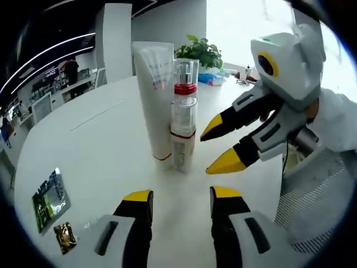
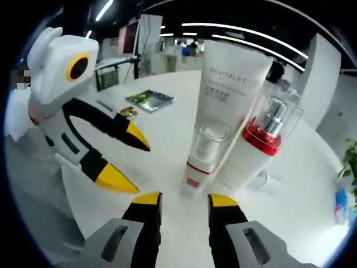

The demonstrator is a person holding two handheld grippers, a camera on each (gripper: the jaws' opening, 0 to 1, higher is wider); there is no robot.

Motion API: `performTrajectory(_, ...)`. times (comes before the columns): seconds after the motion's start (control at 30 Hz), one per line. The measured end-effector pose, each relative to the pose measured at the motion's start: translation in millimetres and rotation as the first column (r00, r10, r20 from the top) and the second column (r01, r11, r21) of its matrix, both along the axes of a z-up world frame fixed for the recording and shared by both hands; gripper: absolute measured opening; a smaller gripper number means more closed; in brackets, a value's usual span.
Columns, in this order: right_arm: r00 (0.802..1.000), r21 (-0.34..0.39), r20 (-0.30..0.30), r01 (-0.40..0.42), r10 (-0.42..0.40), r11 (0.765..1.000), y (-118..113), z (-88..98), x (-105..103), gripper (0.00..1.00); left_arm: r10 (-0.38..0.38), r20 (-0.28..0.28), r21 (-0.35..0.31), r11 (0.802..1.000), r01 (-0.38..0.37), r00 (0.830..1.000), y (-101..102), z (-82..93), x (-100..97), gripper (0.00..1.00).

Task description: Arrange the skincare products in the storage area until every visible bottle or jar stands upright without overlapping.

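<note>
We find three skincare products grouped on the white table (image 1: 100, 145): a tall white tube (image 1: 154, 95), a slim clear bottle with a red band (image 1: 183, 120) at its four o'clock, and a white pump bottle with a red collar (image 2: 257, 146); in the left gripper view the slim bottle appears pressed against the tube, though we cannot tell whether that is contact or mere line of sight; in the right gripper view the pump bottle sits at four o'clock of the tube and reads tilted, which the fisheye may explain. The left gripper (image 1: 181, 204) stands spread and empty at six o'clock of the group; the right gripper (image 2: 180, 205) is likewise parted, holding nothing. Two sachets (image 1: 50, 201) lie flat at eight o'clock. We judge the task nearly complete; spacing the crowded items may remain.
</note>
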State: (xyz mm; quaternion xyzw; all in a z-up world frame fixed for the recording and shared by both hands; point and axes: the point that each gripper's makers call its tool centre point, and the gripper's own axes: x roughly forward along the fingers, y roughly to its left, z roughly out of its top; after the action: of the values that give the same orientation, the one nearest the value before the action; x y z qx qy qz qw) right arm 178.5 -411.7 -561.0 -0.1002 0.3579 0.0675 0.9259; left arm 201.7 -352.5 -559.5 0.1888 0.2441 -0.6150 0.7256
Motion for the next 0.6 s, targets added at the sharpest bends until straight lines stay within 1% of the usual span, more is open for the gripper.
performTrajectory(0.07, 1.000, 0.008, 0.008, 0.004, -0.005, 1.000, 1, 5.1, -3, 0.31, 0.010, 0.001, -0.019, 1.000, -0.010, 1.000, 2, 8.7, 1.0, 0.41)
performTrajectory(0.13, 1.000, 0.018, 0.018, 0.010, -0.011, 1.000, 2, 8.7, -5, 0.31, 0.006, -0.003, -0.033, 0.999, -0.006, 1.000, 6, 14.9, 2.9, 0.42)
performTrajectory(0.17, 1.000, 0.031, 0.026, 0.013, -0.013, 0.999, 4, 10.2, -6, 0.31, 0.005, -0.007, -0.038, 0.999, -0.006, 1.000, 6, 20.3, 0.2, 0.43)
performTrajectory(0.2, 1.000, 0.037, 0.025, 0.015, -0.016, 0.999, 5, 10.5, -7, 0.32, 0.006, -0.011, -0.040, 0.999, -0.006, 1.000, 7, 22.2, -0.3, 0.44)
performTrajectory(0.3, 1.000, 0.029, 0.007, 0.014, -0.014, 0.999, 5, 8.1, -11, 0.39, 0.004, -0.012, -0.042, 0.999, -0.004, 1.000, 10, 25.2, -0.5, 0.49)
performTrajectory(0.4, 1.000, 0.023, 0.009, 0.012, -0.012, 1.000, 7, 9.9, -14, 0.41, -0.014, -0.030, -0.042, 0.999, 0.013, 0.999, 11, 26.2, -6.6, 0.53)
performTrajectory(0.53, 1.000, 0.022, 0.017, 0.024, -0.025, 0.999, 5, 12.4, -16, 0.50, -0.031, -0.034, -0.036, 0.999, 0.030, 0.999, 12, 24.5, -12.1, 0.53)
performTrajectory(0.6, 0.999, 0.017, 0.019, 0.027, -0.028, 0.999, 5, 14.0, -18, 0.51, -0.031, -0.037, -0.037, 0.999, 0.030, 0.999, 12, 25.4, -14.0, 0.55)
